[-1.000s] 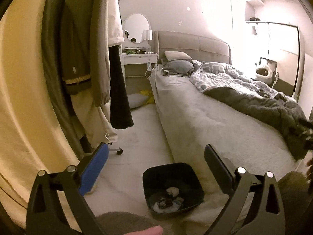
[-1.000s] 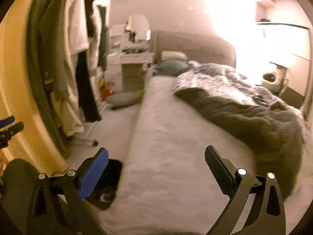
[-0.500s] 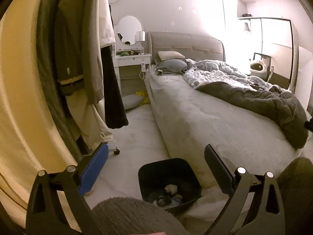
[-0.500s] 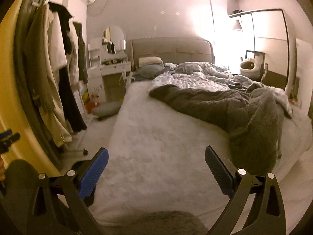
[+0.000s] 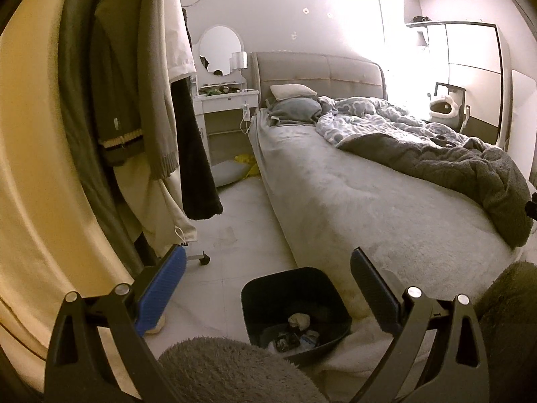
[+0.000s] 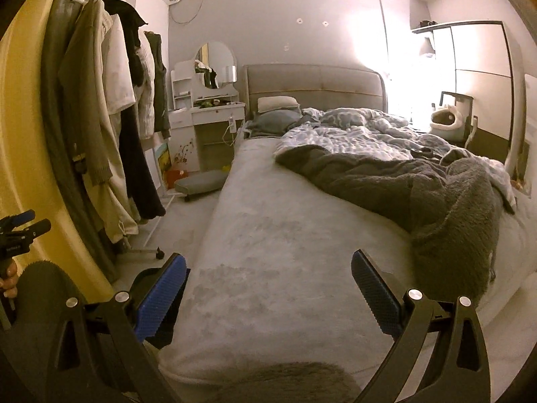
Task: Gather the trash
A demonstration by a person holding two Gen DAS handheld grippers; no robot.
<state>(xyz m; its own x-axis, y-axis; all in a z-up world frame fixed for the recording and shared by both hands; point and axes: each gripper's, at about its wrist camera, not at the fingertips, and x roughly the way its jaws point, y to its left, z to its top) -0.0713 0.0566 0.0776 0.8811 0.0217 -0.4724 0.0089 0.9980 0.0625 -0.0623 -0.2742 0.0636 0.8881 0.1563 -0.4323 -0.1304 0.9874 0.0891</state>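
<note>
A black trash bin (image 5: 330, 305) stands on the pale floor against the foot corner of the bed, with crumpled white paper (image 5: 299, 319) and dark scraps inside. My left gripper (image 5: 266, 285) hangs above and in front of the bin, open and holding nothing. My right gripper (image 6: 268, 288) is open and bare too, held over the grey mattress (image 6: 268, 235). In the right wrist view the bin (image 6: 157, 288) is mostly hidden behind the blue left pad. The left gripper's tips (image 6: 23, 225) show at the far left edge there.
A bed (image 5: 369, 194) with a rumpled dark blanket (image 6: 419, 184) fills the right. A rolling clothes rack (image 5: 141, 100) with hanging coats stands at the left, over a narrow floor aisle. A white vanity (image 5: 228, 100) and a grey cushion (image 6: 201, 181) are at the far end. Fuzzy grey sleeves (image 5: 228, 369) cross the bottom.
Both grippers have pulled back and risen. The bin has slid lower in the left wrist view. The right wrist view has swung from the bed's edge to take in the whole bed.
</note>
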